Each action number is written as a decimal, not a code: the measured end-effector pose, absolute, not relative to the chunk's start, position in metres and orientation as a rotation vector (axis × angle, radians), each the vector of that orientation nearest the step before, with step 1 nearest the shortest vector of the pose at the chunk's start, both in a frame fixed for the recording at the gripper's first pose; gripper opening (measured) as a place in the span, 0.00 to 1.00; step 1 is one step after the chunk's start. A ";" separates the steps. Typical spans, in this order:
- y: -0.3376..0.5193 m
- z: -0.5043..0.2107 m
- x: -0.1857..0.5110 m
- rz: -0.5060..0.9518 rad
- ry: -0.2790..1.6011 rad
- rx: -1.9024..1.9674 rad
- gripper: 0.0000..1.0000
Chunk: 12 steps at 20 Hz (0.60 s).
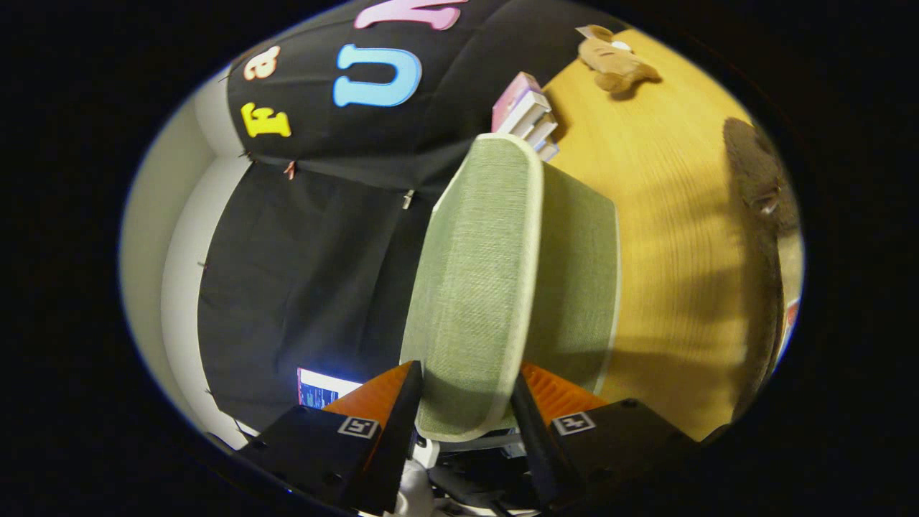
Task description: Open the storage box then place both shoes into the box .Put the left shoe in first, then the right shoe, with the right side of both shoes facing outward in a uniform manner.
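A black cloth wall [309, 237] hangs beyond the tool on one side, and a yellow wooden worktop [668, 237] stretches away on the other; the whole scene sits rolled over, so the tool is clearly turned on its side. Far beyond the fingers, on the worktop, lie a stack of books [528, 115] against the cloth and a tan plush toy [614, 64], well apart from the work. A dark furry thing [757, 172] lies off to the worktop side; what it is cannot be told.

The tool [467, 402] is part-way spread, its two fingers [398, 409] closed onto a green fabric panel with a pale piped edge [488, 273], which runs up from between them and away ahead. Both fingers appear to press on it, one on each face. This panel looks like the lid of the storage box, with the box's green side [581, 266] just behind it.

By my reading, the opening step is in hand: the lid is gripped and lifted, but not yet folded right back. The next move calls for swinging it clear over without letting the fabric slip, then letting go. No shoe has been handled as far as can be judged.
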State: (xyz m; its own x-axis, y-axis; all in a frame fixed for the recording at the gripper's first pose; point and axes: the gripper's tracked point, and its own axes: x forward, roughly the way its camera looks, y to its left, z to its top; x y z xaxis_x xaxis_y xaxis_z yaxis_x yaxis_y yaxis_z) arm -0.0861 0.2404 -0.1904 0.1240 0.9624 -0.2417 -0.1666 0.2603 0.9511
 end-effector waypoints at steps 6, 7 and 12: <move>0.226 -0.184 -0.086 0.964 1.146 0.912 0.38; 0.227 -0.181 -0.088 0.971 1.161 0.905 0.34; 0.245 -0.165 -0.101 1.035 1.225 0.892 0.29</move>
